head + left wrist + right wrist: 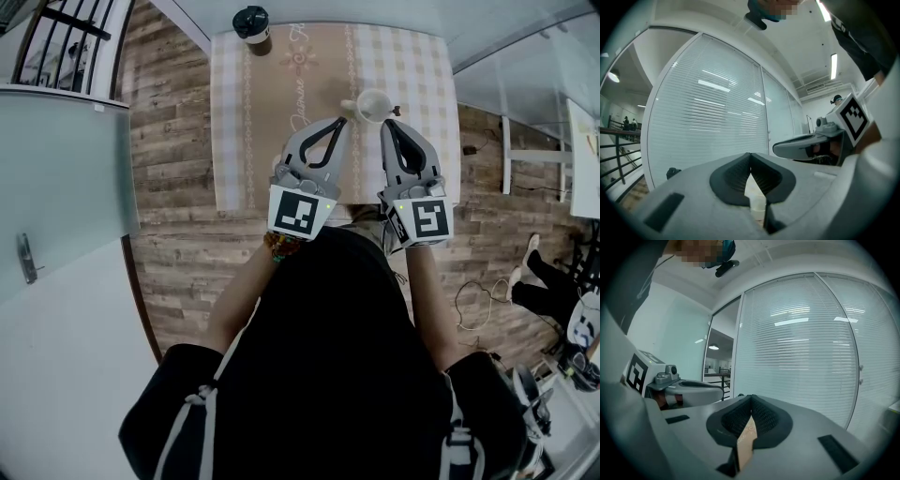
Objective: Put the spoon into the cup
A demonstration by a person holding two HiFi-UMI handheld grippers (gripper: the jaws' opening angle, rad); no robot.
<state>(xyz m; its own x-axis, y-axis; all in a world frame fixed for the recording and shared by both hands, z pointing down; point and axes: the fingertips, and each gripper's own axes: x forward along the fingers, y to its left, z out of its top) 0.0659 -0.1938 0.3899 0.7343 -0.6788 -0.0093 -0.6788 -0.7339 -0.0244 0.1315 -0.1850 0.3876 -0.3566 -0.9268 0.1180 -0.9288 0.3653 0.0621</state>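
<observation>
A white cup (372, 105) stands on the patterned tablecloth (281, 112), its handle pointing left. A short thin dark piece (399, 110) juts out at the cup's right rim; it may be the spoon's handle, but it is too small to tell. My left gripper (340, 120) is shut, its tips just left of the cup's handle. My right gripper (385, 123) is shut too, its tips at the cup's near right side. In the left gripper view the jaws (750, 154) meet, with a pale strip showing below them. In the right gripper view the jaws (751, 397) meet over tablecloth, nothing seen between them.
A dark lidded paper cup (252, 26) stands at the table's far left edge. The small table (230, 141) sits on a wooden floor (169, 141), with glass partitions on the left and far side. A person's legs (534, 281) show at the right.
</observation>
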